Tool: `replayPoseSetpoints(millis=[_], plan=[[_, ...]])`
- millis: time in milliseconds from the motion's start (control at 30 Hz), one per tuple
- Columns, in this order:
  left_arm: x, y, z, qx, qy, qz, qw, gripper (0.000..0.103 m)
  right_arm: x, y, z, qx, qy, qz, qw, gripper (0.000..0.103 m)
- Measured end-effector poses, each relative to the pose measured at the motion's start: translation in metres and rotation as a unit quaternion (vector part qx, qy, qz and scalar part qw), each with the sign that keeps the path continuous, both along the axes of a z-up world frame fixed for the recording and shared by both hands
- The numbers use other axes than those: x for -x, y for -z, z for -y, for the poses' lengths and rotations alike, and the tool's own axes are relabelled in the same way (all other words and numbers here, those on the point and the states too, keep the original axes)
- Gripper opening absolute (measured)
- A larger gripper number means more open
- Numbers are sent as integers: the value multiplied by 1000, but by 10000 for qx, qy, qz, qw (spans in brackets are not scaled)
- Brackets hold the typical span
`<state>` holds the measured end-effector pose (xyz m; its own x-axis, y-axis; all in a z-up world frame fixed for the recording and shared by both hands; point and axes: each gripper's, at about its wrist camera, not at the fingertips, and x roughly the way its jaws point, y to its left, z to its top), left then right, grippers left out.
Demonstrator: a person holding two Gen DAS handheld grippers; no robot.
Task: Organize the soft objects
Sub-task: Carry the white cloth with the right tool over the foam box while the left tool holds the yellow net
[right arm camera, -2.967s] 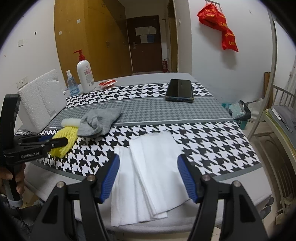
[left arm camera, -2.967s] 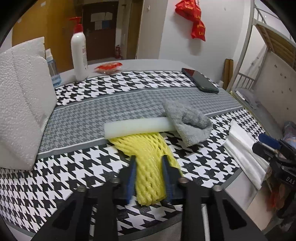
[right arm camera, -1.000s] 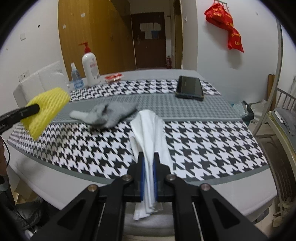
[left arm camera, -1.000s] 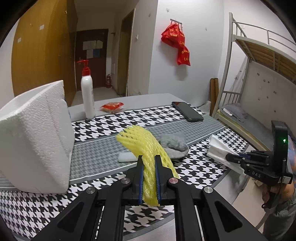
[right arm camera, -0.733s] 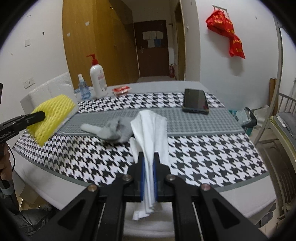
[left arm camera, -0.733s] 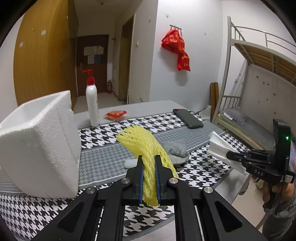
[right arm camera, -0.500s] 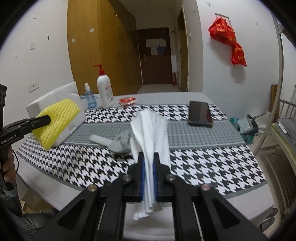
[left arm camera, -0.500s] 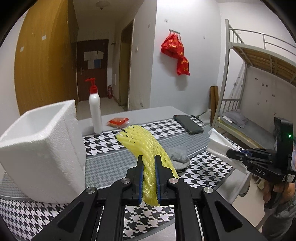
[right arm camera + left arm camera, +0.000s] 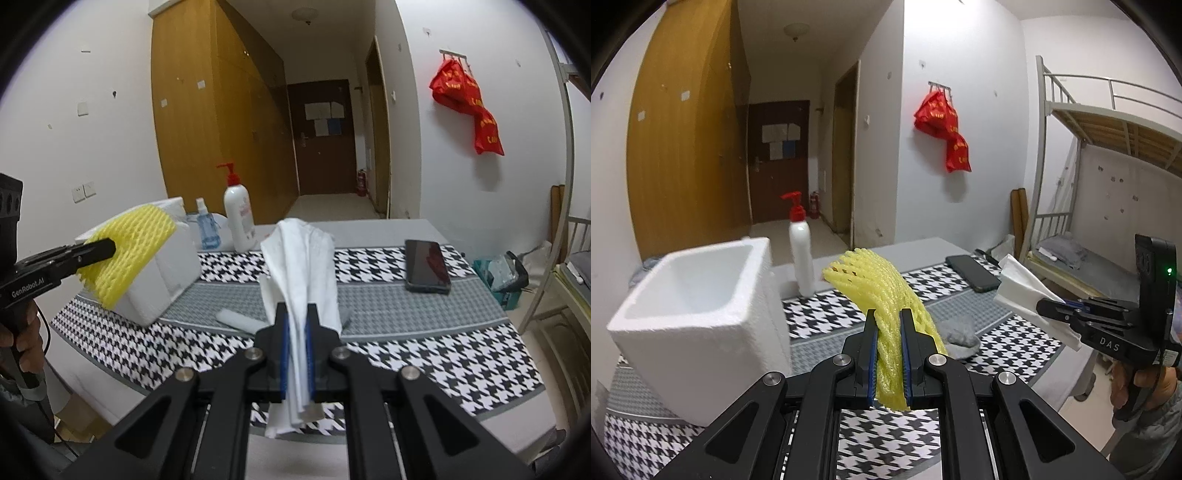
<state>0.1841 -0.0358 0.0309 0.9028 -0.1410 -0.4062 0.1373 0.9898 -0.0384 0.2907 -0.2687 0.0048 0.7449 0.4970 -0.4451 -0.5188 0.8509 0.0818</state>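
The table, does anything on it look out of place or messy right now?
Mostly tidy. The soft items still on the table lie loose: a gray cloth is crumpled in a heap, and a white foam strip lies askew beside it. A phone, which is not soft, lies among them. Nothing looks spilled or damaged.

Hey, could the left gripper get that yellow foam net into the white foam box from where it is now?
Probably yes. The left gripper is shut on the yellow foam net above the table, and the white foam box sits close beside it, open top up, apparently empty, nothing between them.
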Motion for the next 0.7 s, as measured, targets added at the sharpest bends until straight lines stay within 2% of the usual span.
replayPoseSetpoints(millis=[400,700], plan=[[20,-19,-29,-139,-319,294,9990,11,10,-20,-31,-165,-208,283,9992,10],[31,-23,-53,-155,-641,408,9970,11,11,-30,-52,-266,-449,388,9979,10]])
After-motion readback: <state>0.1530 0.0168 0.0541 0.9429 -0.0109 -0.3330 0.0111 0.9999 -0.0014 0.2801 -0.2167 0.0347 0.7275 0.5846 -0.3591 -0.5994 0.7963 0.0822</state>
